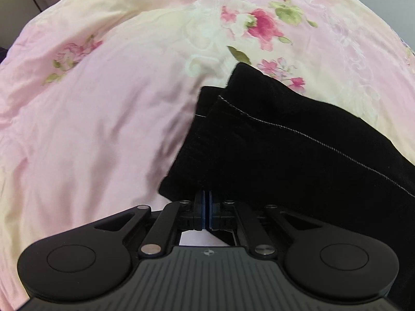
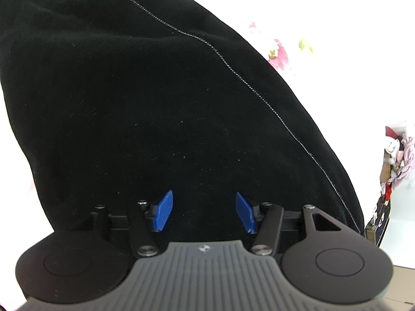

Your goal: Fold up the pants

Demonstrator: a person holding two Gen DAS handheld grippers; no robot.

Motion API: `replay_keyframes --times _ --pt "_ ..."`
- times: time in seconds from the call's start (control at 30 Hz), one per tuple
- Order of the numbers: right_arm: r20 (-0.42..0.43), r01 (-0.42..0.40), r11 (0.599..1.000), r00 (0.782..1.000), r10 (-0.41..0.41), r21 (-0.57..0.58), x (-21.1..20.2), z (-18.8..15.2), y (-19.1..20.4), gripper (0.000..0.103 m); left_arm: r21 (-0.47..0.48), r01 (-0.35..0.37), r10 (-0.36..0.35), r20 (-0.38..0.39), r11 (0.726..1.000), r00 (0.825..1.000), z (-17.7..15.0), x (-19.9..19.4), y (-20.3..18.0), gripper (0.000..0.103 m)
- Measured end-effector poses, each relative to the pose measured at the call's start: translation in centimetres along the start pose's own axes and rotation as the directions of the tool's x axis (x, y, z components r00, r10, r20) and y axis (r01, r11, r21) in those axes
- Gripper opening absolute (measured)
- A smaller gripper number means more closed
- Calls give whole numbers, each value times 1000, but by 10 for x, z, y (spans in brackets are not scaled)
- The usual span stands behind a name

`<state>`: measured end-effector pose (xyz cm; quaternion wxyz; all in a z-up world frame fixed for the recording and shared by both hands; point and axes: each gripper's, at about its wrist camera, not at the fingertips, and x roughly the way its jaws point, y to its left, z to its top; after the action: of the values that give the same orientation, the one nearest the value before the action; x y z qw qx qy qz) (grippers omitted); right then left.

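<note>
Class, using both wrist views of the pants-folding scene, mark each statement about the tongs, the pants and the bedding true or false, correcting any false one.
1. The left tongs are shut on the black fabric pants. True.
2. The right tongs are shut. False: their blue pads stand apart, above the pants.
3. The pants show a line of pale stitching. True.
4. The pants lie on a plain grey blanket. False: it is a pink floral bedspread.

black pants (image 1: 298, 140) cut off at right edge, floral bedspread (image 2: 324, 26) overexposed white, clutter (image 2: 394, 160) at right indistinct
</note>
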<state>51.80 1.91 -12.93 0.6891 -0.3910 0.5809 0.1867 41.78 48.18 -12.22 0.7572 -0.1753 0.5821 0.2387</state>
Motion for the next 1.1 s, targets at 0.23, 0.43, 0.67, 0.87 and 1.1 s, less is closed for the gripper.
replay_keyframes --times 0.23,0.43,0.67,0.87,1.1 --pt "24 -24 999 999 25 -24 -9 0 9 52 -39 43 -42 34 998 999 -7 16 9 29" --pt "107 -105 994 989 105 -1 -26 7 10 52 -121 104 -100 38 987 994 -16 3 35 79" --pt "211 -162 985 962 172 -62 -43 42 37 37 -277 157 -135 96 948 986 -16 31 49 84" --pt "256 -192 971 941 223 -140 -40 74 59 26 -295 211 -177 137 932 975 -19 48 54 75" --pt "305 -195 962 920 248 -192 -38 121 76 20 -161 140 -106 207 977 973 -10 14 31 32"
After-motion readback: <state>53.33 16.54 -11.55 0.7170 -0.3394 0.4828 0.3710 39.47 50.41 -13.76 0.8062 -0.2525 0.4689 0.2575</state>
